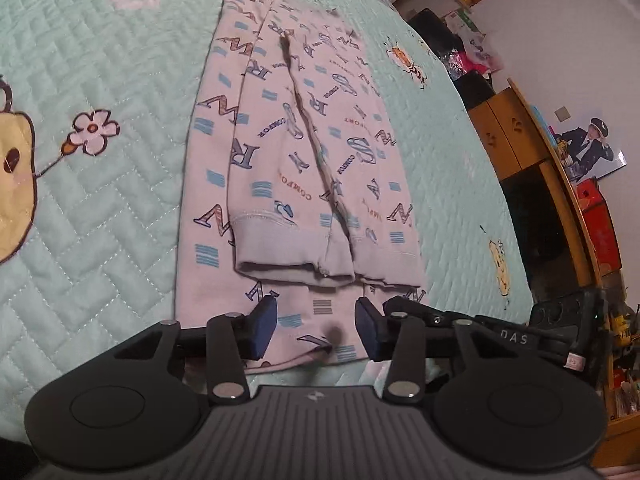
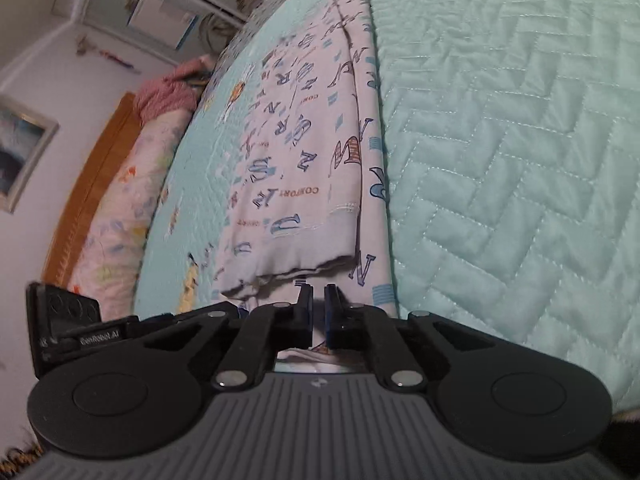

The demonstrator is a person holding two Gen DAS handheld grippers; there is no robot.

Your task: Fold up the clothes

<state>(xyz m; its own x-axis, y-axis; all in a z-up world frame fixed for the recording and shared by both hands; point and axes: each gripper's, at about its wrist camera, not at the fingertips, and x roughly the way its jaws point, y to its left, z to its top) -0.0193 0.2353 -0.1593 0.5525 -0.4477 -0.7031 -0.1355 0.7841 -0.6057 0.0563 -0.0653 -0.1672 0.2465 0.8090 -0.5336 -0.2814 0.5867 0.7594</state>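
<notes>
A pink garment [image 1: 304,148] printed with letters lies flat on the mint quilted bedspread [image 1: 100,200], its sleeves folded in so the cuffs [image 1: 296,256] lie across the body. My left gripper [image 1: 317,328] is open and hovers over the garment's near hem with nothing between its pads. My right gripper [image 2: 319,314] sits at the same near edge of the garment [image 2: 304,168], below a cuff [image 2: 296,256]. Its jaws are almost together, pinching the fabric. The right gripper's body [image 1: 500,332] shows just right of my left one.
A wooden desk and cabinet [image 1: 532,148] with clutter stand beyond the bed's right side. In the right wrist view a floral pillow [image 2: 120,216], a wooden headboard [image 2: 92,184] and a pink cloth [image 2: 168,92] lie to the left. Wide bedspread [image 2: 520,160] spreads right of the garment.
</notes>
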